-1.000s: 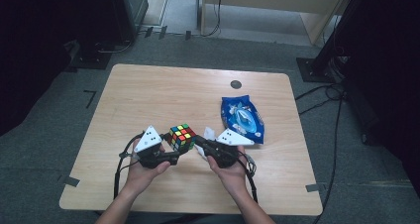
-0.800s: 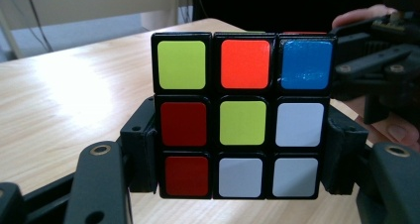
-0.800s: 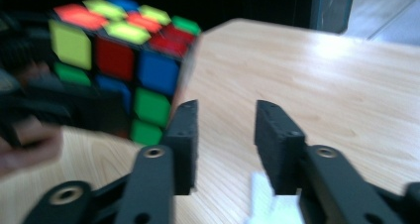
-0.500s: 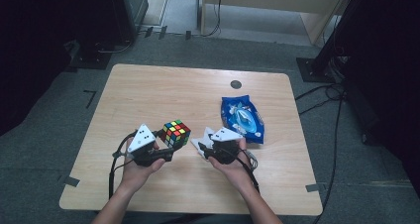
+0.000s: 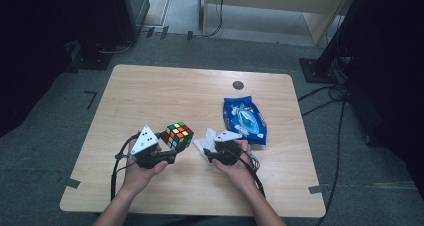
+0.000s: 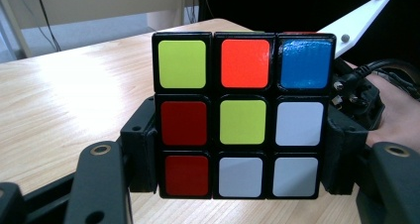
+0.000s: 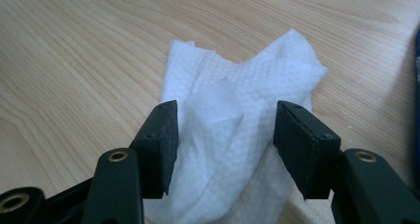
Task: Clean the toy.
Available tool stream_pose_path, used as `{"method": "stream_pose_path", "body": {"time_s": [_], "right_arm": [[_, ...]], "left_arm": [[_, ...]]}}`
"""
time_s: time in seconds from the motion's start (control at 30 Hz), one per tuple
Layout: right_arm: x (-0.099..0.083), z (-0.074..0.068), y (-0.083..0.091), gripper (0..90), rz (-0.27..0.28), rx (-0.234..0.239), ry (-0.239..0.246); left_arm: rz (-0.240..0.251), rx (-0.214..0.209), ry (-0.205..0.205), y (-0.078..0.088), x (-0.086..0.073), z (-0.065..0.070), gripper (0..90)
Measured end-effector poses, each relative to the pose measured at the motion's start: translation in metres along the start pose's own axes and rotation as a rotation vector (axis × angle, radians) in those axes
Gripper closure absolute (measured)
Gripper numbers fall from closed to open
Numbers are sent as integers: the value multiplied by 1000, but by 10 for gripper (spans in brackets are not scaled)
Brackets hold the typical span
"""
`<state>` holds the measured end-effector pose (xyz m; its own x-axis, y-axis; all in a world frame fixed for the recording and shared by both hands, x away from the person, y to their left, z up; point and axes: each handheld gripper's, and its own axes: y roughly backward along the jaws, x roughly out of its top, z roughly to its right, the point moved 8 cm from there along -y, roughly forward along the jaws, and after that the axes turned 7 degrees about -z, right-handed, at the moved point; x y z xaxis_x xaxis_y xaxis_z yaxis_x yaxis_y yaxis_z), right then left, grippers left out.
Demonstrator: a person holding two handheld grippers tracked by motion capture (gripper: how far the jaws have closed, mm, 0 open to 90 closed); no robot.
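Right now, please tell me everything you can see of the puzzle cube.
The puzzle cube is a three-by-three cube of glossy plastic with a black frame and coloured stickers, scrambled. The face toward the left gripper view reads yellow-green, orange, blue on top; red, yellow-green, white in the middle; red, white, white below. It stands upright, clamped at its two sides between the black jaws of the left gripper, which is shut on it. In the high view it sits over the wooden table; whether it touches the table I cannot tell.
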<state>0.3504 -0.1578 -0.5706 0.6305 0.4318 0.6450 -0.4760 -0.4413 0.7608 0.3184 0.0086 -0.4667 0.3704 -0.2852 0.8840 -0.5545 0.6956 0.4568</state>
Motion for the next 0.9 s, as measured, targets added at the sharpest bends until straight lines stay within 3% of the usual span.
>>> {"method": "stream_pose_path", "body": {"time_s": [0.23, 0.33, 0.43, 0.57, 0.7, 0.9], "right_arm": [[-1, -1, 0, 481, 16, -18, -12], [-1, -1, 1, 634, 13, -22, -30], [-2, -3, 2, 805, 17, 26, -49], [0, -7, 7, 860, 14, 44, -36], [16, -17, 25, 862, 81, 66, -28], [43, -25, 67, 863, 216, 63, -28]], "left_arm": [[-1, 1, -3, 0, 0, 1, 338], [-2, 3, -2, 0, 0, 0, 338], [-1, 3, -2, 0, 0, 0, 338], [-7, 6, -5, -1, -1, -1, 337], [-16, 11, -11, -3, -3, -1, 338], [-33, 19, -48, -7, -6, 5, 337]]}}
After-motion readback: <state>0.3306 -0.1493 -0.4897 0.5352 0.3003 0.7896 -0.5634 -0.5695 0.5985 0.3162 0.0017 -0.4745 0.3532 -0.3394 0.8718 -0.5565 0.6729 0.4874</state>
